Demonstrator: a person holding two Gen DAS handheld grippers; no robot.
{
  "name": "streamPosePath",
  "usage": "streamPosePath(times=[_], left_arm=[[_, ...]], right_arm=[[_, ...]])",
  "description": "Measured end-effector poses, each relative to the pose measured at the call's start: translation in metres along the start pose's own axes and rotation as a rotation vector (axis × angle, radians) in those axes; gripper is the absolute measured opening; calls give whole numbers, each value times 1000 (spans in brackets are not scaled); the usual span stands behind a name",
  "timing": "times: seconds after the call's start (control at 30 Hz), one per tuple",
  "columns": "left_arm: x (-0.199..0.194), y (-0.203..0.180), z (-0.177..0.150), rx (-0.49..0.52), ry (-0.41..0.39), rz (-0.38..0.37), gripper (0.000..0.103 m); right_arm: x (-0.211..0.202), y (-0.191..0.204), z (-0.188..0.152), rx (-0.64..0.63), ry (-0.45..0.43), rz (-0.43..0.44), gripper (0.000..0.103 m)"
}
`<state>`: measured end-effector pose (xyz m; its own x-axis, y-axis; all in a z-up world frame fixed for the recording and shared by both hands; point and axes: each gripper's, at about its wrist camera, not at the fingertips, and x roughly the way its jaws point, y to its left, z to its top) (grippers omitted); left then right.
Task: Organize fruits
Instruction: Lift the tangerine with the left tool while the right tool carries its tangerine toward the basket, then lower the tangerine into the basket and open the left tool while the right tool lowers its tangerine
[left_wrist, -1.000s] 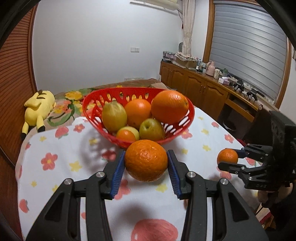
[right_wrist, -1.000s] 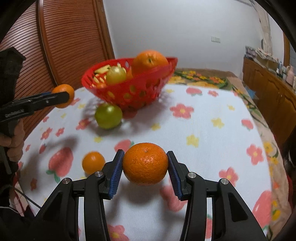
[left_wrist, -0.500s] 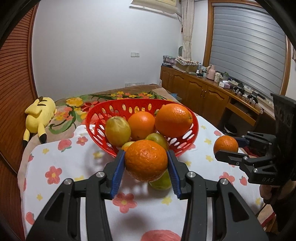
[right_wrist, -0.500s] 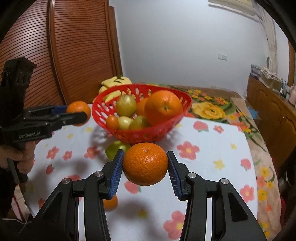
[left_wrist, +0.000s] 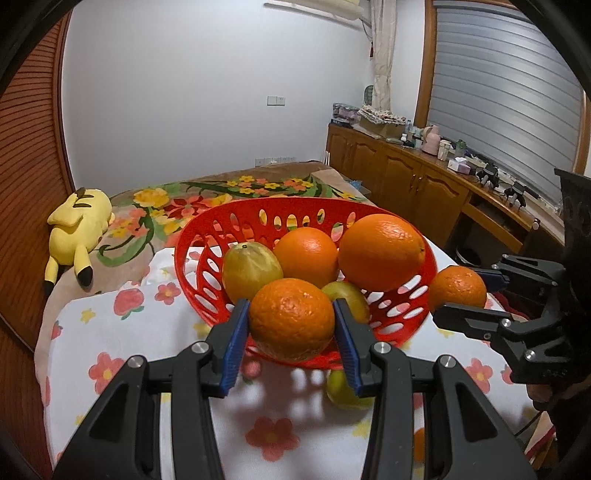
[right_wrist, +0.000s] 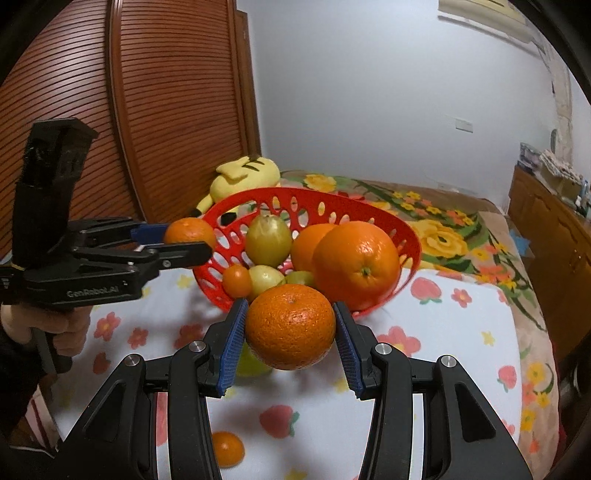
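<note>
A red slotted basket (left_wrist: 255, 206) (right_wrist: 369, 210) on the flowered tablecloth holds two big oranges (left_wrist: 380, 251), yellow-green fruits (left_wrist: 251, 269) and a small orange (right_wrist: 236, 280). My left gripper (left_wrist: 290, 306) is shut on a bumpy orange (left_wrist: 291, 325), level with the basket's near rim. In the right wrist view the left gripper (right_wrist: 188, 240) and its orange (right_wrist: 188, 229) sit beside the basket's left rim. My right gripper (right_wrist: 290, 308) is shut on another orange (right_wrist: 290, 328) in front of the basket. That gripper (left_wrist: 465, 295) also shows beside the basket's right rim.
A green fruit (left_wrist: 345, 387) (right_wrist: 251, 365) lies on the cloth just in front of the basket. A small orange (right_wrist: 227, 448) rests near the table's front edge. A yellow plush toy (left_wrist: 74, 229) lies on the bed behind. Wooden cabinets (left_wrist: 406, 184) run along the right wall.
Both grippers have carried their oranges closer to the basket, which now looms larger in both views. The right gripper has also risen. Both grips are unchanged.
</note>
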<state>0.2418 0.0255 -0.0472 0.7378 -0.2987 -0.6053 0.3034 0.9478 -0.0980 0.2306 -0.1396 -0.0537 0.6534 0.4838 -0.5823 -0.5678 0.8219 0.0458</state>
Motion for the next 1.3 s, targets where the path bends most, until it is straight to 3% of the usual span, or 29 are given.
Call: streamPosePath(times=[0.23, 0.67, 1.3], left_arm=[[16, 8, 6, -16, 12, -7, 47], [9, 31, 19, -36, -25, 15, 52], [4, 53, 11, -70, -25, 42, 53]], right_arm=[[14, -3, 7, -12, 12, 16, 47], [38, 1, 20, -51, 34, 41, 47], [80, 17, 45, -116, 66, 30, 47]])
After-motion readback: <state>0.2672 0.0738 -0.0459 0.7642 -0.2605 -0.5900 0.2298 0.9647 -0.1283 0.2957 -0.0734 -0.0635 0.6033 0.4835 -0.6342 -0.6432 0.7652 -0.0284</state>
